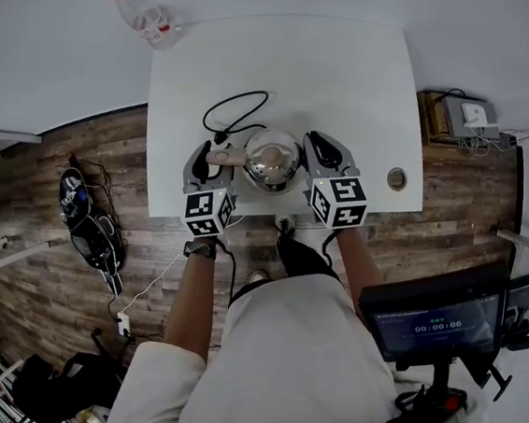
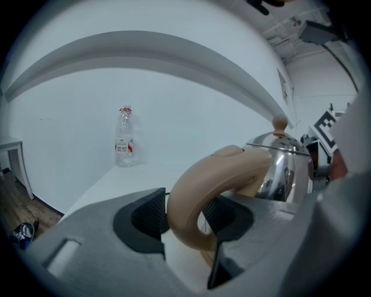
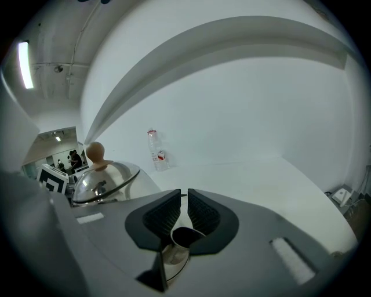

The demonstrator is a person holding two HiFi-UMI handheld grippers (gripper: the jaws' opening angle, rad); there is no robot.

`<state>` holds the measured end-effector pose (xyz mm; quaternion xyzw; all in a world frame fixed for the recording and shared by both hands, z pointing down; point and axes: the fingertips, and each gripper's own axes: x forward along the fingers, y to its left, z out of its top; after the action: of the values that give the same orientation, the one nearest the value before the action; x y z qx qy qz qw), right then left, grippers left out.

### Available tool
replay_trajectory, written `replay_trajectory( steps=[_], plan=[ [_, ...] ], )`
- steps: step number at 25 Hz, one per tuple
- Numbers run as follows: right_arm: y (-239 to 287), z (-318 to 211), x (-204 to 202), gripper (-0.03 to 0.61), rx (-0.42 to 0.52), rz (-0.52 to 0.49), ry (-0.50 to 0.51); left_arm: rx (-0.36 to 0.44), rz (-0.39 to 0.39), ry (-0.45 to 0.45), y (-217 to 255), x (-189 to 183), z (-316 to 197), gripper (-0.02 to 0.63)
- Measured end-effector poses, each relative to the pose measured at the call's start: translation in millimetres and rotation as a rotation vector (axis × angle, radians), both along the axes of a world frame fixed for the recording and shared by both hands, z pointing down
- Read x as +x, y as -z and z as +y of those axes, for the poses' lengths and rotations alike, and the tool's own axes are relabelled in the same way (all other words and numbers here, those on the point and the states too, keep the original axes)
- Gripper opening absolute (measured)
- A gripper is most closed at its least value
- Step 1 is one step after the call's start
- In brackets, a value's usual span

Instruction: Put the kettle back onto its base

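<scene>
A shiny steel kettle (image 1: 272, 160) with a beige handle (image 1: 225, 158) stands near the front edge of the white table (image 1: 353, 84); whatever is under it is hidden. My left gripper (image 1: 212, 153) reaches around the handle (image 2: 197, 203). Its jaws are open, and the handle sits between the pads with a slight gap on the left side. My right gripper (image 1: 319, 155) is on the kettle's other side, jaws nearly together and pinching the spout (image 3: 181, 239). In the right gripper view the domed lid (image 3: 104, 180) and its knob (image 3: 94, 154) show at the left.
A black cord (image 1: 233, 109) loops on the table behind the kettle. A plastic water bottle (image 1: 146, 17) stands at the table's far left corner. There is a round cable hole (image 1: 397, 179) at the right and a screen (image 1: 431, 322) by the person's right side.
</scene>
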<state>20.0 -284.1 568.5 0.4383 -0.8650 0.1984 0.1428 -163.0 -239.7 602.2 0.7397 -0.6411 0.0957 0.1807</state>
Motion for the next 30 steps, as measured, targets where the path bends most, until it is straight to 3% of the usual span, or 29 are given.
replay_trajectory(
  steps=[5, 16, 23, 30],
  plan=[
    [8, 7, 9, 0.072, -0.001, -0.010, -0.032, -0.025, -0.001, -0.006, 1, 0, 15, 0.216],
    [6, -3, 23, 0.145, 0.003, 0.003, -0.078, -0.036, -0.001, -0.032, 3, 4, 13, 0.216],
    [13, 0, 33, 0.147, 0.004, 0.016, -0.107, -0.030, 0.001, -0.046, 13, 10, 12, 0.216],
    [32, 43, 43, 0.149, 0.043, 0.014, -0.140, 0.012, -0.020, -0.072, 28, 17, 52, 0.216]
  ],
)
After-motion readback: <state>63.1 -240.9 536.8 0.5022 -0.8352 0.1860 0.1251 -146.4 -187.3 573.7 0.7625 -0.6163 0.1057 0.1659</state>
